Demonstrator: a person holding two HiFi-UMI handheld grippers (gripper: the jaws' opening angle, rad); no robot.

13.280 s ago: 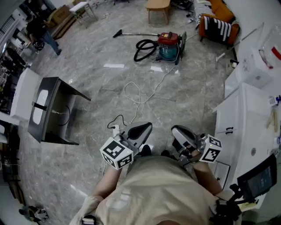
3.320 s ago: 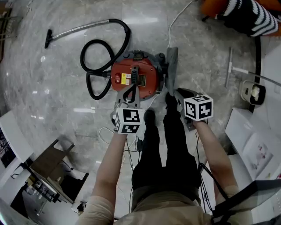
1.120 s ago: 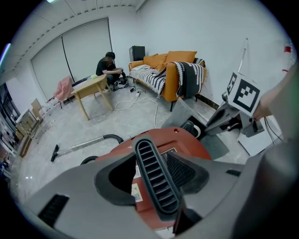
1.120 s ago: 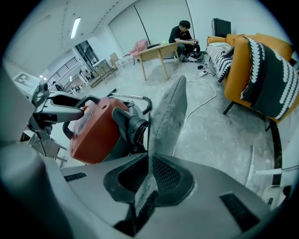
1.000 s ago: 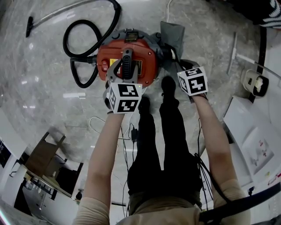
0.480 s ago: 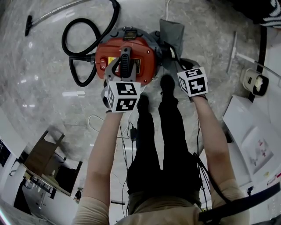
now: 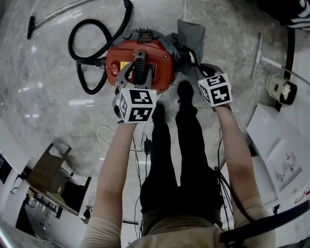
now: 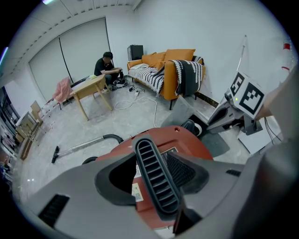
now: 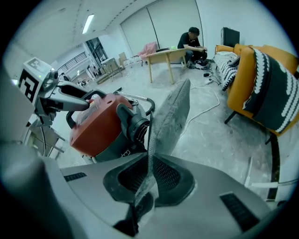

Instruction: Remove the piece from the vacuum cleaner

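Observation:
A red canister vacuum cleaner (image 7: 162, 60) stands on the marble floor just ahead of the person's shoes. My left gripper (image 7: 137, 80) is shut on its black ribbed carry handle (image 8: 156, 179), which runs between the jaws in the left gripper view. A flat grey fabric piece (image 9: 170, 116) sticks up beside the vacuum's black motor end (image 9: 133, 123). My right gripper (image 9: 147, 179) is shut on that piece's lower edge. In the head view the grey piece (image 7: 192, 36) lies at the vacuum's right side, with the right gripper (image 7: 199, 67) below it.
A black hose (image 7: 89, 53) loops left of the vacuum and joins a metal wand (image 7: 53, 19). A white cord (image 7: 186, 12) trails away. An orange sofa (image 9: 264, 79) with a striped throw, a wooden table (image 8: 91, 88) and a seated person (image 8: 106, 67) are beyond. White furniture (image 7: 276, 145) stands at right.
Since the oldest frames the person has walked up to the vacuum and both grippers have taken hold. Over the last second nothing has visibly moved.

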